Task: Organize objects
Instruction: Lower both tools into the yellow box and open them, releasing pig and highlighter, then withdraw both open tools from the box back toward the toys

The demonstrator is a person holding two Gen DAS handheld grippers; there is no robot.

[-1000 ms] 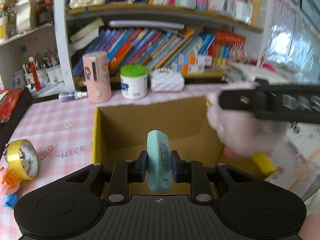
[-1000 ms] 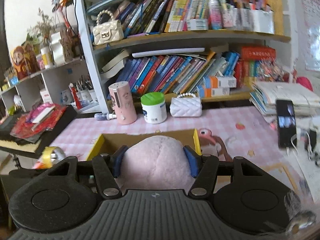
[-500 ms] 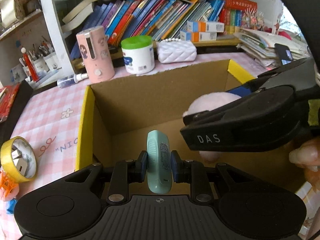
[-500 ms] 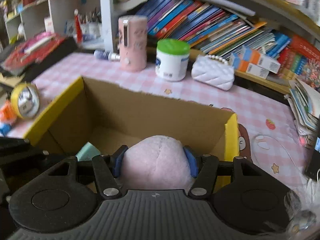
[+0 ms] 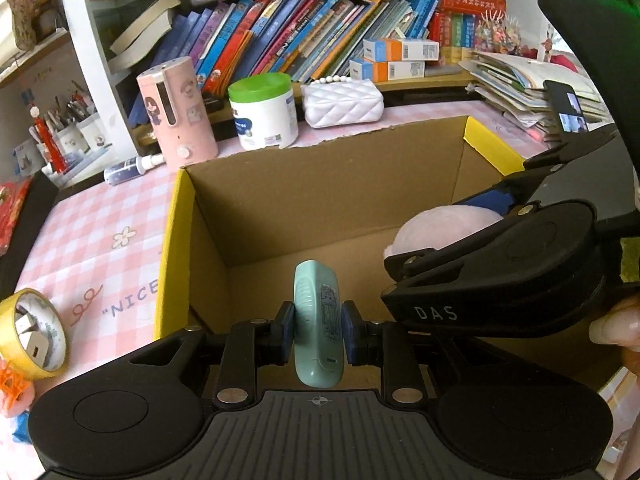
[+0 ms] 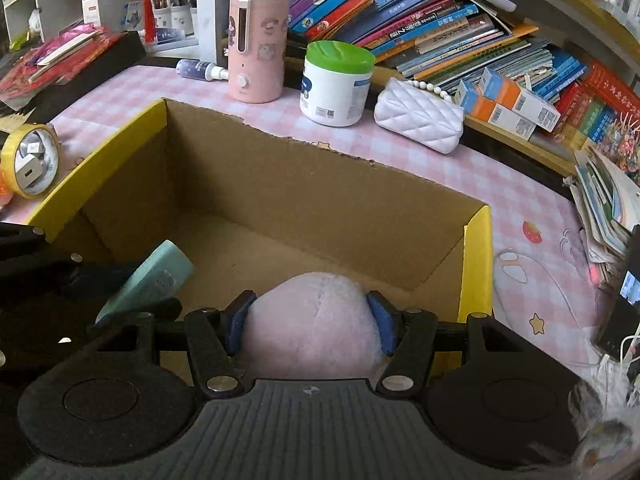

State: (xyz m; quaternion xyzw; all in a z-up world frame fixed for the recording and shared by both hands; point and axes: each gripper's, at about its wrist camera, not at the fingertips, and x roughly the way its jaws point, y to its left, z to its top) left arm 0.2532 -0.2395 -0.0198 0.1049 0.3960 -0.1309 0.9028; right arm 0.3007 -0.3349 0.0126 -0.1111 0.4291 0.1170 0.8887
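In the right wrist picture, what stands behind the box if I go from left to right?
Small spray bottle lying down → pink cylinder with stickers → white tub with a green lid → white quilted purse with a pearl handle.

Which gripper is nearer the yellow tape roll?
Left. The left gripper hangs over the box's side nearest the yellow tape roll; the right gripper is over the opposite side.
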